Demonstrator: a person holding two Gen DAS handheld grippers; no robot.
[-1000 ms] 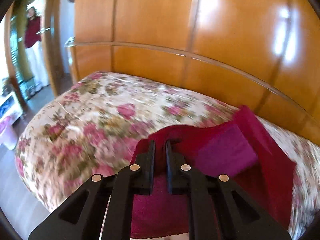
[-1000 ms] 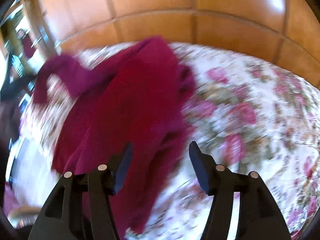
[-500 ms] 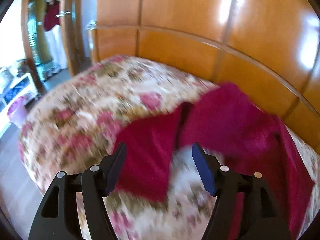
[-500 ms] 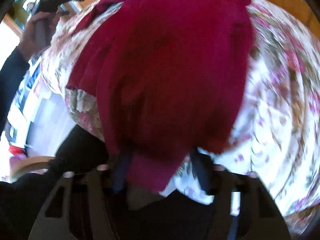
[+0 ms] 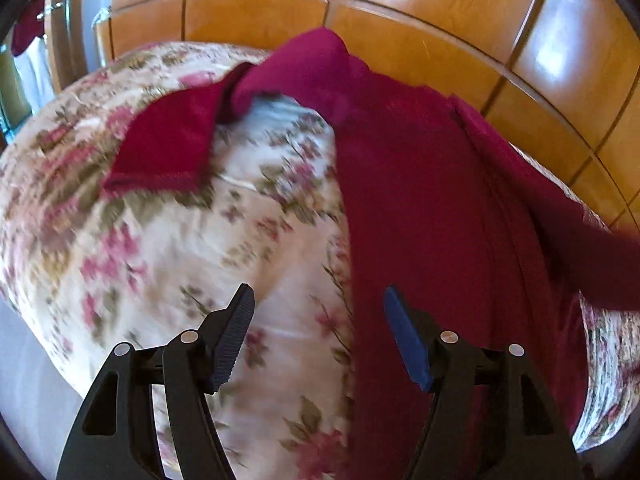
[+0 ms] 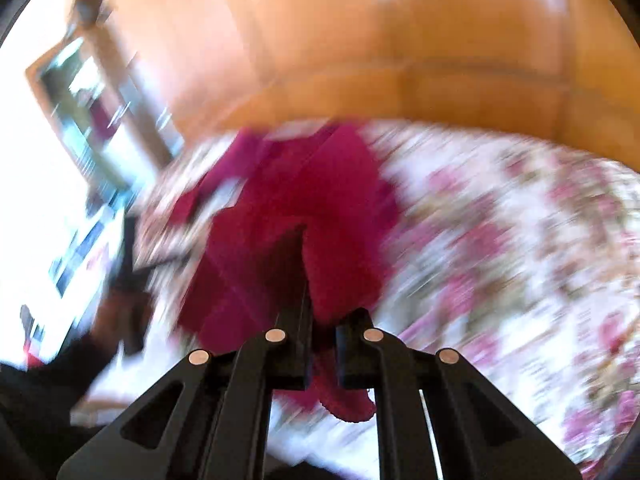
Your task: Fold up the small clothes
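Wood-panelled wall (image 5: 400, 32) at the back, bed w/ floral cover (image 5: 168, 240) in front. Progress: early imo; red garment (image 5: 420, 208) spread long, near to far across the bed, one part flopped out far left, no neat fold visible yet. Folding still to do.

Left gripper (image 5: 320, 332): fingers wide apart, nothing between the pads; garment's left edge runs just under the right-hand finger, floral cover under the rest of the gap. Right gripper (image 6: 322, 320): view v. blurred, fingers have just been closing, now pinched on the garment's near edge (image 6: 344, 404), cloth bunched between and hanging below, rest trailing away toward far left.
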